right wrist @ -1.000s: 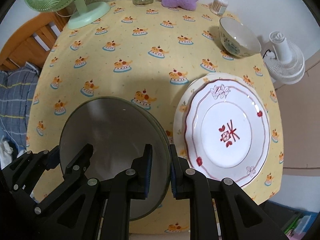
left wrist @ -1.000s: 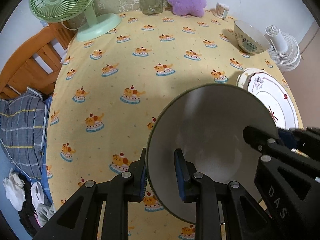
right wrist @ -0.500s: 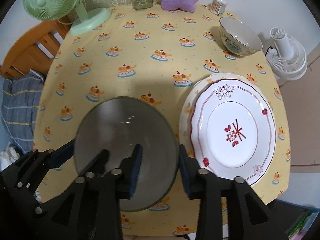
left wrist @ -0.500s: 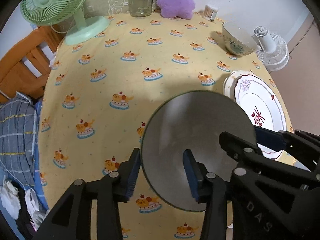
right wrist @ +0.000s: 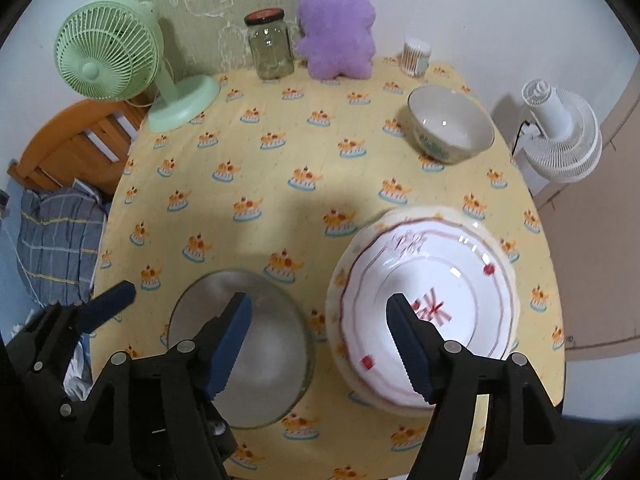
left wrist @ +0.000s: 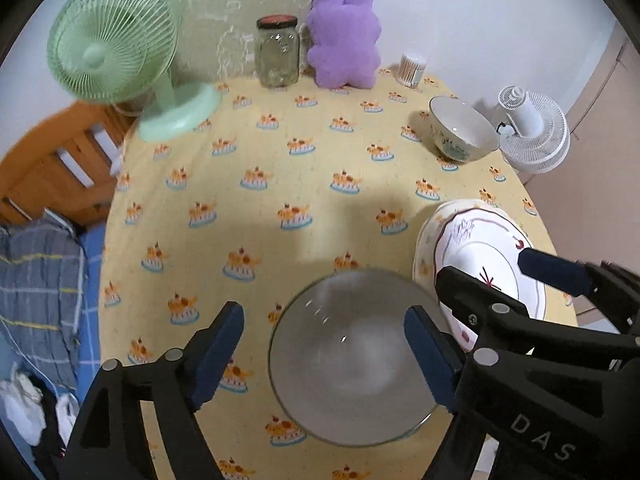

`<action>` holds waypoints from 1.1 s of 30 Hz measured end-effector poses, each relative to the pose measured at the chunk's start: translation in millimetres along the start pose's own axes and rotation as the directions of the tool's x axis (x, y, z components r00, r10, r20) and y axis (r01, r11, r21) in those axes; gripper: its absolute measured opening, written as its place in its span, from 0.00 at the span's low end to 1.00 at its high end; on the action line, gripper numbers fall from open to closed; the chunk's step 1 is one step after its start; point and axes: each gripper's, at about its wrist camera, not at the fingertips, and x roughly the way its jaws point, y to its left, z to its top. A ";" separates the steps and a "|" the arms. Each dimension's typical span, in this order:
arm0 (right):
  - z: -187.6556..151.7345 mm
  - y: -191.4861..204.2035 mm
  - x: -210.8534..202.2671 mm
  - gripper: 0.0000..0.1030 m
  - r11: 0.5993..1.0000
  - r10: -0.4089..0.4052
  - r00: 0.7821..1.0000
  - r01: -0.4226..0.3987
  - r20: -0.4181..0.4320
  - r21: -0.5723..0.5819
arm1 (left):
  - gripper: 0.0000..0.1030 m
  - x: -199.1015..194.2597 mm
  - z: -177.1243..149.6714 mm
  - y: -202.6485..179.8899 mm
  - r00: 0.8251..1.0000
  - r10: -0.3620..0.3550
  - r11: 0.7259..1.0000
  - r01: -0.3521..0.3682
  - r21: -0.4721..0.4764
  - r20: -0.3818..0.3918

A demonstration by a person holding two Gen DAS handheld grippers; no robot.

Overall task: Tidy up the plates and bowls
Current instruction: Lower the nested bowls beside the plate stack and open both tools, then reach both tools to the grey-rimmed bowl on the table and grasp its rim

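A clear glass bowl (left wrist: 352, 364) (right wrist: 256, 356) rests on the yellow tablecloth near the front edge. My left gripper (left wrist: 322, 354) hovers above it, jaws opening wide, the bowl below and between the pads without touching them. My right gripper (right wrist: 320, 346) also hangs above with its jaws opening, straddling the bowl's right rim and the plates, gripping nothing. A white plate with red pattern (right wrist: 440, 264) (left wrist: 480, 248) lies on a cream plate (right wrist: 404, 213) at the right. A ceramic bowl (left wrist: 462, 136) (right wrist: 450, 128) stands at the back right.
Along the back stand a green fan (left wrist: 116, 48), a glass jar (left wrist: 277, 52), a purple plush toy (left wrist: 344, 40) and a cup of cotton swabs (left wrist: 412, 68). A white fan (right wrist: 560, 136) sits beyond the right edge. A wooden chair (left wrist: 60, 152) with plaid cloth is at the left.
Both grippers were shut on the glass bowl's rim a second ago. They have let go, spread wide and risen. The bowl stays on the cloth.
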 end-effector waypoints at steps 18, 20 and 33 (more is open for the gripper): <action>76.4 -94.4 -7.0 0.72 0.994 0.065 0.997 -0.060 0.048 -0.090 | 0.82 6.8 83.0 -91.2 0.988 0.130 0.990 -0.124 -0.068 0.083; 85.7 -105.2 -5.5 0.72 0.993 0.072 0.996 -0.066 0.051 -0.102 | 0.82 10.3 92.2 -100.6 0.986 0.143 0.988 -0.137 -0.076 0.091; 142.1 -163.2 28.0 0.72 0.984 0.075 0.997 -0.069 0.030 -0.162 | 0.82 51.6 146.2 -144.2 0.978 0.193 0.976 -0.183 -0.119 0.075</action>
